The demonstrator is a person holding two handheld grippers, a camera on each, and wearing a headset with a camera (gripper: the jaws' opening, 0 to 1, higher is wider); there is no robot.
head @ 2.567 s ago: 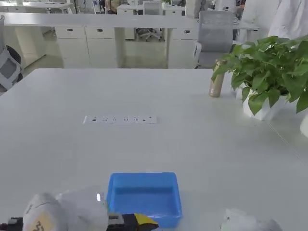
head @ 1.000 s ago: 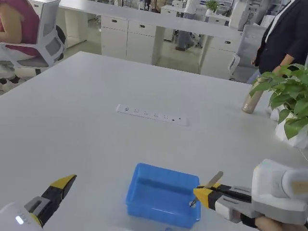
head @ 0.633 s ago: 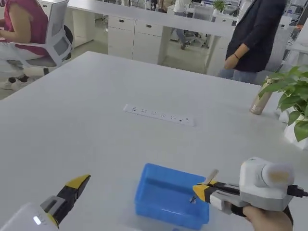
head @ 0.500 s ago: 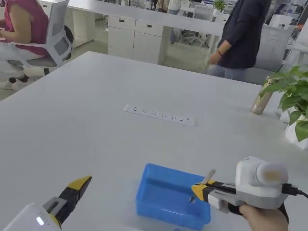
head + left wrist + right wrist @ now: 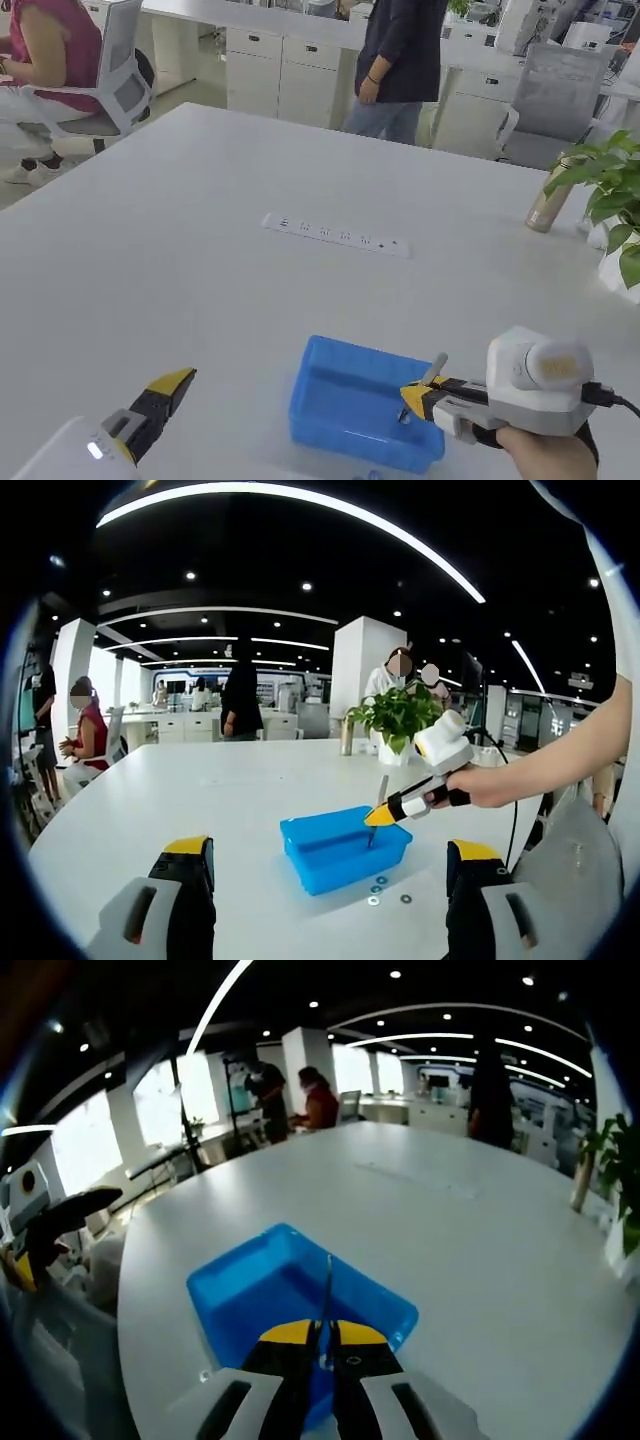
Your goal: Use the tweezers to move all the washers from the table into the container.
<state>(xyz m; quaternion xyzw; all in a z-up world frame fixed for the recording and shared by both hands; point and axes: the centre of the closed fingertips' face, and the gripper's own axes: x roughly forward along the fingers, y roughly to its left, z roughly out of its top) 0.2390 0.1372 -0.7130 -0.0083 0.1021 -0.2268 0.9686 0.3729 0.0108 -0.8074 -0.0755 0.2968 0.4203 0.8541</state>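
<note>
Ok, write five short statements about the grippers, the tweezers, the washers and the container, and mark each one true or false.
1. The right gripper is shut on the tweezers. True.
2. The left gripper holds a washer. False: its jaws stand apart with nothing between them.
3. Several washers lie on the table beside the blue container. True.
4. The tweezers lie flat on the table. False: the right gripper holds them with the tips down over the blue container.
5. The power strip lies inside the blue container. False: it lies on the table, beyond the container.
</note>
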